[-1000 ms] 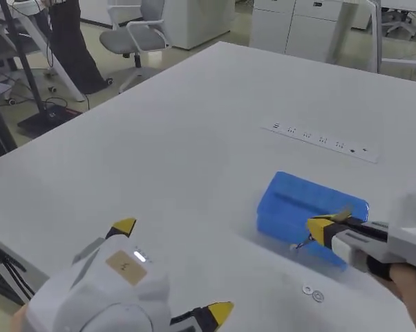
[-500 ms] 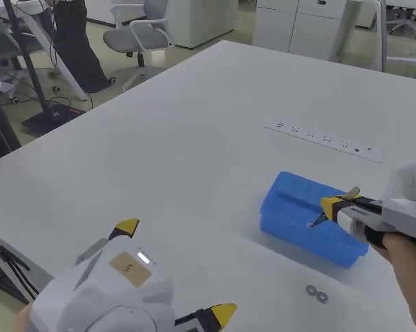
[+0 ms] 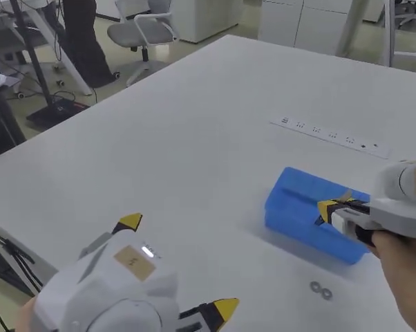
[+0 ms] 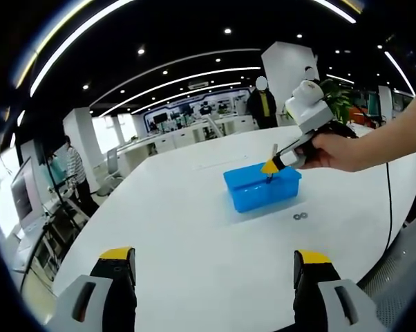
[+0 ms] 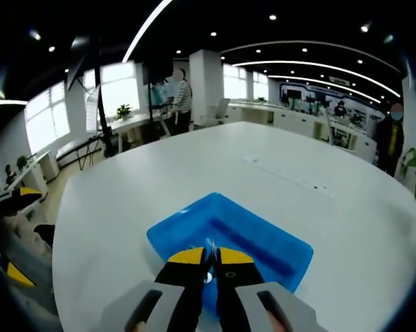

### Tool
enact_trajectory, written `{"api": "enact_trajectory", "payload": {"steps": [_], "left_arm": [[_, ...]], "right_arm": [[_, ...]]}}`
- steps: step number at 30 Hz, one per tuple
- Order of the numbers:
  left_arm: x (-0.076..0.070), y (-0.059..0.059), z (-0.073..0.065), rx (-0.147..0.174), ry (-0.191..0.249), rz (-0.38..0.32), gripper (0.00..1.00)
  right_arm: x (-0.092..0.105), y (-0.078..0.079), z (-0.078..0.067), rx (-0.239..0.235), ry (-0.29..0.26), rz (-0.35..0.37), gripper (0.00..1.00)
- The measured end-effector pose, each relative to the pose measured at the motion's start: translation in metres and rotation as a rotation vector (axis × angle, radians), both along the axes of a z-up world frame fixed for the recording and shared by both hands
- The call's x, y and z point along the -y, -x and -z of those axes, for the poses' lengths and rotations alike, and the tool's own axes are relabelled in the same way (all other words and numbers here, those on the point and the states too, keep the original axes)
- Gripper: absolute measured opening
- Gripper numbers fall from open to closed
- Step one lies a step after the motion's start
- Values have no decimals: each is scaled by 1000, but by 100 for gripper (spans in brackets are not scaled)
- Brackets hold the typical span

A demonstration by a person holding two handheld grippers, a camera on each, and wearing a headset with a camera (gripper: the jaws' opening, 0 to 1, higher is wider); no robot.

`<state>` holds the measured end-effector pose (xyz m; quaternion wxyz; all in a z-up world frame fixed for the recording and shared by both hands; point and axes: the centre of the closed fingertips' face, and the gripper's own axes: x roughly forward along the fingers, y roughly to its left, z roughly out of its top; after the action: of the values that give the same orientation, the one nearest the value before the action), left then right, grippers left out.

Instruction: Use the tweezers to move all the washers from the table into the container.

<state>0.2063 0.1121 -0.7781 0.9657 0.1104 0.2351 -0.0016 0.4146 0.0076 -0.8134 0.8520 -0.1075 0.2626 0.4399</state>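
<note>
On the white tabletop [image 3: 194, 131], at about four o'clock in the head view, a blue rectangular plastic container [image 3: 301, 200] is seen. Two small silver metal washers [image 3: 321, 290] are laid side by side on the tabletop toward the container's five o'clock, near it but apart from it. The right gripper [image 3: 327, 209] is held over the container's three o'clock end. Its yellow-tipped fingers are clamped together on thin metal tweezers [image 5: 209, 247], whose points are directed down into the container. Whether a washer is gripped at those points cannot be told. The left gripper [image 3: 177, 263] is held at seven o'clock in the head view, well apart from the container. Its fingers [image 4: 115, 257] are spread wide, with nothing between them. In the left gripper view the container is seen ahead at about one o'clock. A long white socket strip [image 3: 329, 133] is set into the tabletop beyond the container, at its twelve o'clock.
</note>
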Motion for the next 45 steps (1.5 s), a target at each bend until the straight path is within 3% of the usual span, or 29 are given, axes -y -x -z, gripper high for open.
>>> {"api": "enact_trajectory", "payload": {"steps": [16,22,26,28,31,34,45], "left_arm": [[0,0,0,2,1,0,97],[0,-1,-1,5,3,0,97],[1,-1,-1,6,3,2,97],[1,-1,-1,5,2,3,97],[0,-1,-1,7,1,0,97],[-1,-1,-4,25,11,-6,97],[0,-1,-2,11,1,-1,97]], "right_arm": [[0,9,2,-17,3,11,2],[3,15,-21,21,-31,6,2],[5,27,-36,30,-67,-25,2],[8,32,-41,67,-62,-46,2],[10,42,-43,71,-60,-71,2],[12,52,-42,77,-50,-94,2],[25,67,-21,-3,-47,-95,1]]}}
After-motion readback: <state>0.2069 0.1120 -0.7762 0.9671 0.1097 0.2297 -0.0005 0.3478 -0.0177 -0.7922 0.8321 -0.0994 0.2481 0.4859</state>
